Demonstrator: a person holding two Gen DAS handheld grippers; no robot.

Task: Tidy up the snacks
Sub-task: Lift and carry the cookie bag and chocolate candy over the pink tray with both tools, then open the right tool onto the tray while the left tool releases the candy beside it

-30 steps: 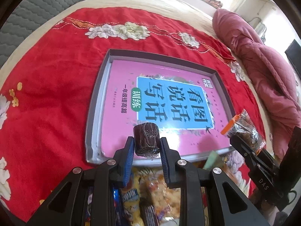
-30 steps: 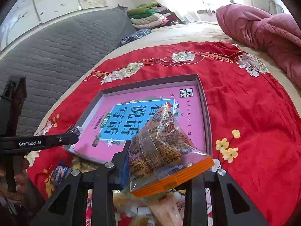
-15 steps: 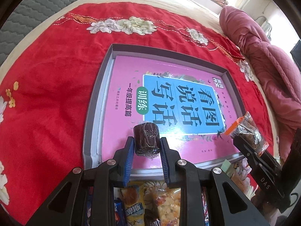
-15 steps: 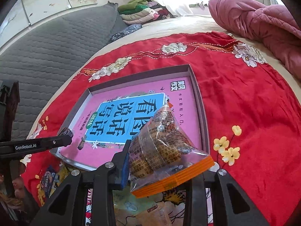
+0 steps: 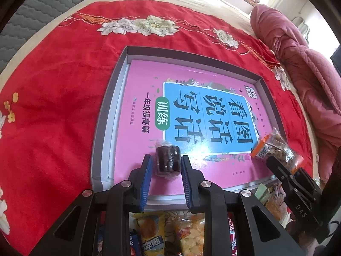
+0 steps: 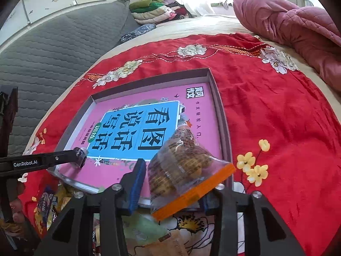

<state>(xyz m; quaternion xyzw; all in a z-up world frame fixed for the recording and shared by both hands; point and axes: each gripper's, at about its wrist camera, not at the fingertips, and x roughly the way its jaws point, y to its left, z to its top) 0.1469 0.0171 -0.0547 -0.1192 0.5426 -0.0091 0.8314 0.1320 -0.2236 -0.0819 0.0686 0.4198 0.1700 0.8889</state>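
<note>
Currently, both snacks sit low over the tray [image 5: 102, 140], neither clearly set down

left gripper [image 5: 165, 166]: pads look clamped on the dark wrapped snack [image 5: 167, 156], over the near-left part of the pink book [image 5: 140, 98] lying in the tray

right gripper [image 6: 172, 180]: jaws opening; clear orange-edged packet [image 6: 183, 166] is between them, near the tray's near-right corner; can't tell if the pads have let go of it

risk 1: packet hangs partly past the near rim; if it drops from here it likely tips out onto the red cloth [image 6: 277, 111]

risk 2: dark snack looks round, so on the glossy cover it could roll when freed

risk 3: a low gripper could nudge the rim and shift the tray

count: 2 grippers, 2 held snacks, 1 tray, 1 book

loose snack pile [image 5: 170, 230]: several packets by the near rim, too hidden to count
</note>
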